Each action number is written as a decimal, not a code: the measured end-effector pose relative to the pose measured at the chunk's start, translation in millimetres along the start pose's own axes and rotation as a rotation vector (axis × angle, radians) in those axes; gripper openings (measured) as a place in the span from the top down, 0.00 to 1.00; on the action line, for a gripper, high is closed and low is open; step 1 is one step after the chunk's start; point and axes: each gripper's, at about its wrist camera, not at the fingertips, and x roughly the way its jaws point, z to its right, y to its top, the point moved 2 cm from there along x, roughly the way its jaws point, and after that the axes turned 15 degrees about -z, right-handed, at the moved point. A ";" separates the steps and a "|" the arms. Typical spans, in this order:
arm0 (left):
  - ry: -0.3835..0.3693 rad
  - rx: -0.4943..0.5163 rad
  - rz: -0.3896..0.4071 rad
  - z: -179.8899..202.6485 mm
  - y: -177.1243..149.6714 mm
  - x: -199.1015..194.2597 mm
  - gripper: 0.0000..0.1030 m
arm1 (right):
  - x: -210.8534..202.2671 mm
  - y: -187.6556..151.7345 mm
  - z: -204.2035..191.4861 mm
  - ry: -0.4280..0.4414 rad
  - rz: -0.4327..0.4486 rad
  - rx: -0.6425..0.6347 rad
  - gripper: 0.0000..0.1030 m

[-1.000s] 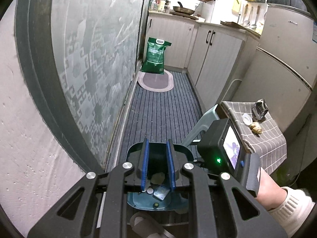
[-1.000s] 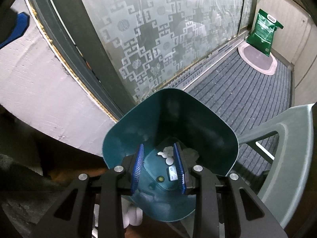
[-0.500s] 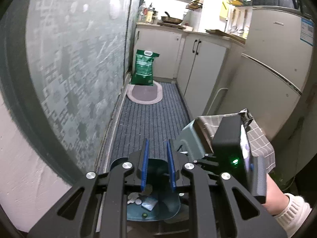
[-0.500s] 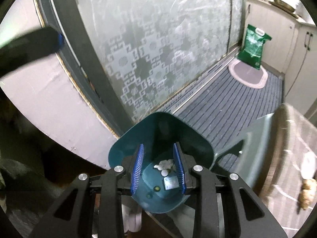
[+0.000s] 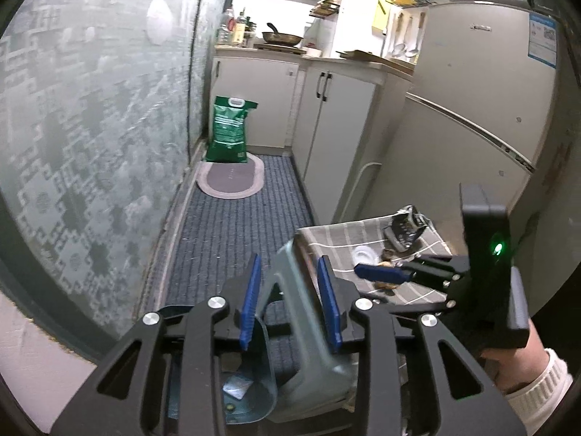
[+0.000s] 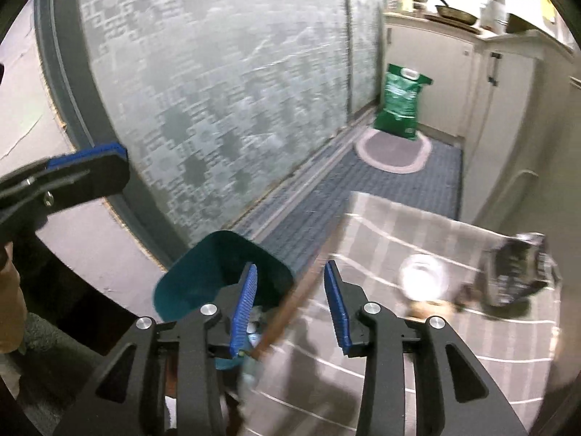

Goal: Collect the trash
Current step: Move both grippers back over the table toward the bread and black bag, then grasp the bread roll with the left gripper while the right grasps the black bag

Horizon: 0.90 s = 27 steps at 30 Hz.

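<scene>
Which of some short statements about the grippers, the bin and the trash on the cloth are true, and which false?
1. Both grippers, the left and the right, are open. True.
2. The foil wrapper lies in the bin. False: it lies on the checked cloth.
3. The bin already holds some trash. True.
4. The green bag lies flat on the cloth. False: it stands on the floor by the cabinets.
</scene>
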 end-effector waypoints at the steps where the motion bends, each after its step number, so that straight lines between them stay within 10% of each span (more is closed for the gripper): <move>1: -0.004 0.007 -0.002 4.8 1.3 3.0 0.66 | -4.2 -2.0 8.0 -0.015 0.001 0.006 0.62; 27: -0.045 0.108 -0.217 88.2 -10.4 132.3 0.37 | -46.5 -31.8 145.9 -0.139 0.028 0.134 0.12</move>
